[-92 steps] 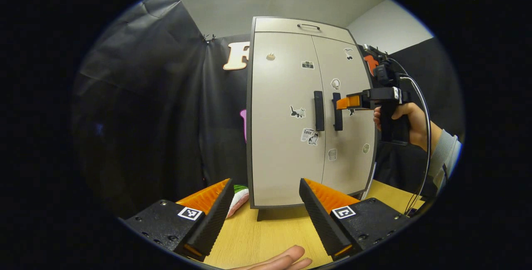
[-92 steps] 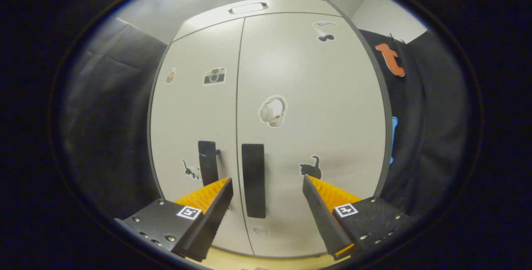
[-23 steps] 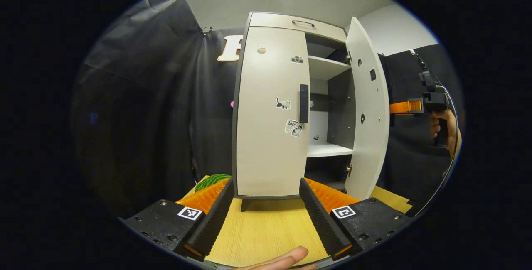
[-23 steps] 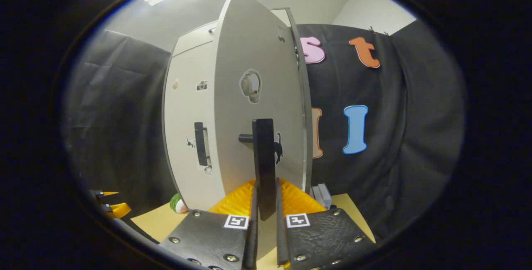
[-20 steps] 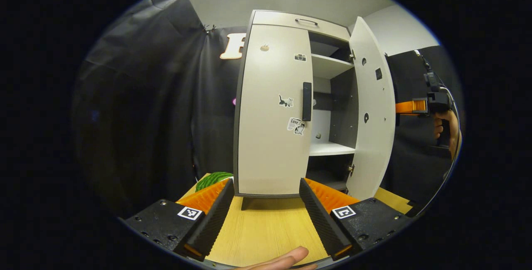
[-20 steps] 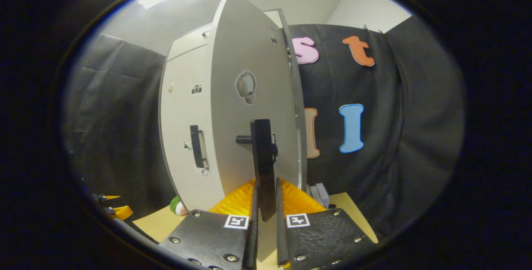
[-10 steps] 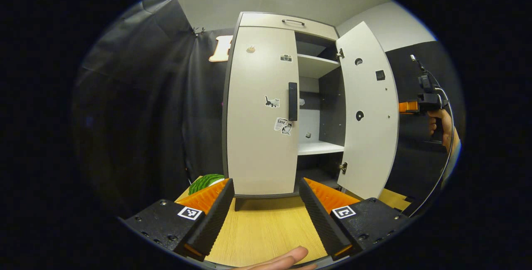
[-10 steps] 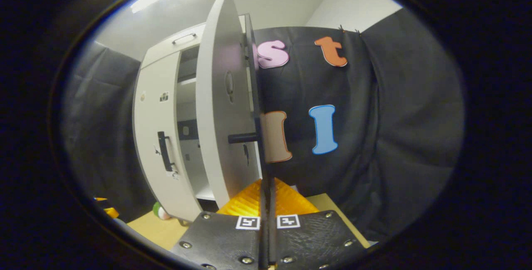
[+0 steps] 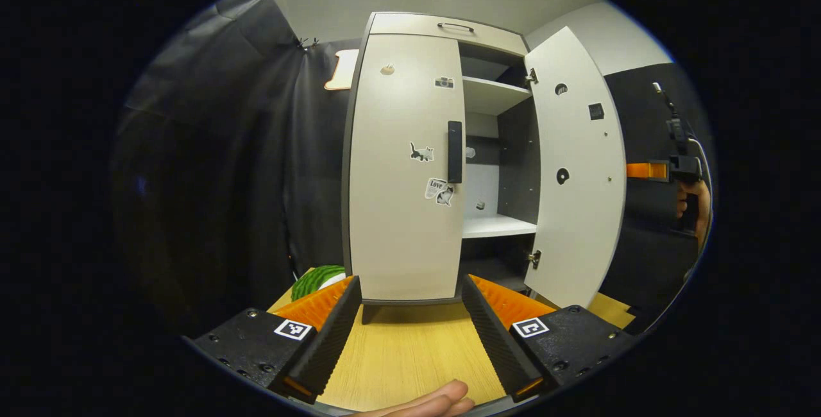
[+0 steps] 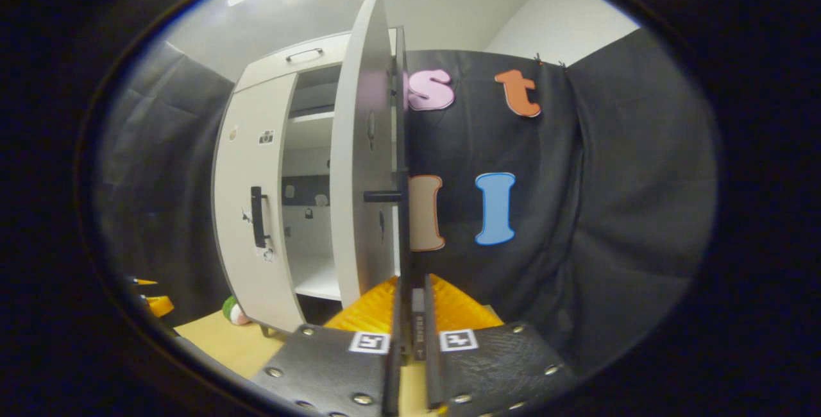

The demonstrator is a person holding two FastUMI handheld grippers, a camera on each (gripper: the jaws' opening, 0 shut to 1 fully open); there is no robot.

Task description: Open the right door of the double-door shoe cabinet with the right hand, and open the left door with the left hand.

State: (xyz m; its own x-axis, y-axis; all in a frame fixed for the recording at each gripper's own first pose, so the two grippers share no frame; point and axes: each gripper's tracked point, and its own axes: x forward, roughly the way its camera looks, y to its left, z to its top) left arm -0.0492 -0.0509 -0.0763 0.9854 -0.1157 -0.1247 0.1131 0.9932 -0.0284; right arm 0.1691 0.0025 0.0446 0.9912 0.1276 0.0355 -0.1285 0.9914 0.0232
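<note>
Wood-grain tabletop (image 9: 410,353) carries the shoe cabinet (image 9: 410,25), which stands toward its far edge against the black cloth. Its right door (image 9: 577,173) is swung wide, showing its plain inner face with round fitting holes and hinges, and behind it pale shelves (image 9: 497,228) against dark inner walls. By the look of it the first half of the task is done or nearly so. The left door (image 9: 397,167) is shut flat, smooth and matte off-white, dotted with small stickers and bearing a straight dark bar handle (image 9: 455,151) along its inner edge; opening it is what remains.

The right gripper (image 10: 410,305) has its jaws nearly together around the right door's handle (image 10: 403,212), seen edge-on as a thin dark strip on a round post; a slim gap shows beside it, so I cannot tell whether both fingers press on it. The left gripper (image 9: 410,289) hovers above the tabletop's near edge, well short of the cabinet, its ribbed jaws wide apart and empty. A green striped ball (image 9: 314,279) lies by the cabinet's left foot.
</note>
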